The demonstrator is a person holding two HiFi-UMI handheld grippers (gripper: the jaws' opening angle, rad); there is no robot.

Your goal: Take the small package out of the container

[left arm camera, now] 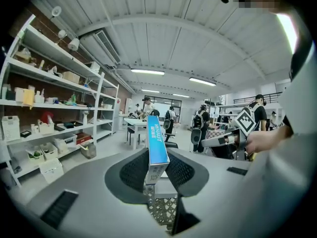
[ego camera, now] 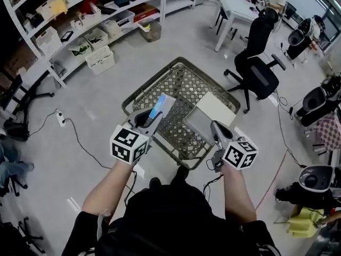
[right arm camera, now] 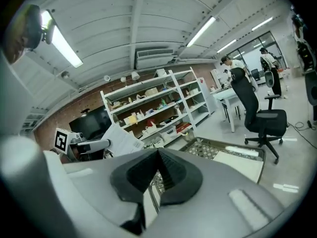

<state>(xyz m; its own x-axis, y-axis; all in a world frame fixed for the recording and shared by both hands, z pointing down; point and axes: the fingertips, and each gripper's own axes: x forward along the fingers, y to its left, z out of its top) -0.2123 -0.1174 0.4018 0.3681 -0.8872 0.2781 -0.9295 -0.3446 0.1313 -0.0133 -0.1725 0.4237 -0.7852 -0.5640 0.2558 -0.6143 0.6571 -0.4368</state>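
Observation:
The small package (ego camera: 161,106) is a flat blue and white box, held above the near left part of the wire mesh container (ego camera: 181,63). My left gripper (ego camera: 152,119) is shut on its lower end. In the left gripper view the package (left arm camera: 157,143) stands upright between the pads (left arm camera: 132,171). My right gripper (ego camera: 217,129) hovers over the container's near right side, shut with nothing in it. The right gripper view shows its jaws (right arm camera: 159,168) meeting, with the left gripper (right arm camera: 94,145) and the package (right arm camera: 118,140) off to the left.
A larger white flat box (ego camera: 216,108) lies in the container's right half. White shelving (ego camera: 80,31) with bins lines the far left wall. A black office chair (ego camera: 258,71) and a white table (ego camera: 237,7) stand to the far right. Cables run across the floor (ego camera: 80,137).

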